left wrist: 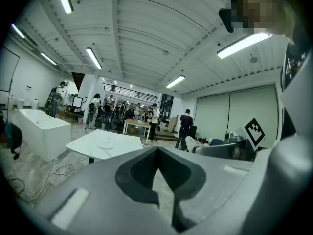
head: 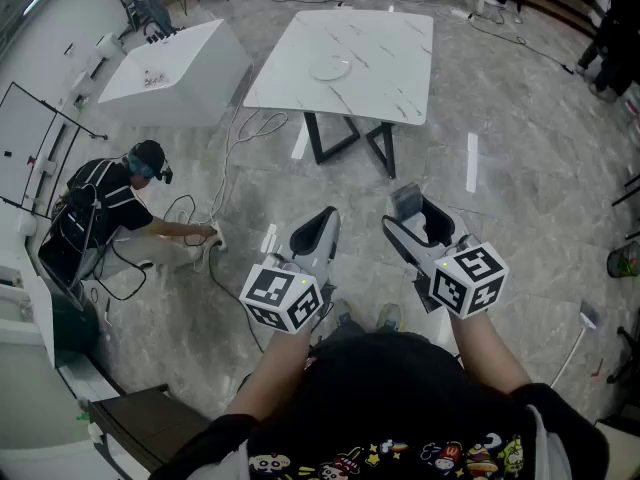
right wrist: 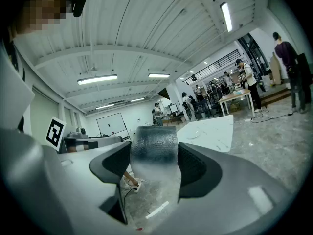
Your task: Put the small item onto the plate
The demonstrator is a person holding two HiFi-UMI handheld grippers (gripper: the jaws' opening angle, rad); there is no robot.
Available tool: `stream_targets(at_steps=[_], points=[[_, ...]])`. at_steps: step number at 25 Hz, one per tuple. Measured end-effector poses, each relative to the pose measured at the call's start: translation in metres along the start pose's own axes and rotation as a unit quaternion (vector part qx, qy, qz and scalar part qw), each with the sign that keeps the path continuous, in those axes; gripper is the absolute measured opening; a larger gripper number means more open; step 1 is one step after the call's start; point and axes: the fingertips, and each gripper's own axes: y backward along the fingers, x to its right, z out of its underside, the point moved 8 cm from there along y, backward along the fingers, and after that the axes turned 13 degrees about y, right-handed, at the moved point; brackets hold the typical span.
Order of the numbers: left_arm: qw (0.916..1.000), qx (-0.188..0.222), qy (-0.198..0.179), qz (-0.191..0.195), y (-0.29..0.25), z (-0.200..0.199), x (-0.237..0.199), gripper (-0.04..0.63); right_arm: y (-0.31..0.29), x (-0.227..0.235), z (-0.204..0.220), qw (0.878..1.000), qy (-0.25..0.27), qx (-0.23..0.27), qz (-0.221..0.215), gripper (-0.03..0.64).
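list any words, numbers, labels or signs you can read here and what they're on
No text here can be read.
Left tool and right tool: only black-and-white square marker patterns, no letters.
Black shirt of the person holding them: cartoon print along the bottom, any lettering too small to read.
Whiteboard in the right gripper view: marks too small to read.

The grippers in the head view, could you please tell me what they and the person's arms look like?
Both the left gripper and the right gripper have pale grey, smoothly curved shells with dark inner pads. Each carries a white cube printed with black square markers. No cables show. The person wears a black top with colourful cartoon prints.
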Motion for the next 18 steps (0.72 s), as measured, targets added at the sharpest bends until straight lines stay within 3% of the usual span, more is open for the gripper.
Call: stream_targets(at_steps=[18], points=[[1.0, -0.006, 0.0, 0.002, -0.02, 0.012, 0.017, 0.0, 0.011, 0.017, 0.005, 1.0, -0.003, 0.0, -0.014, 0.333]])
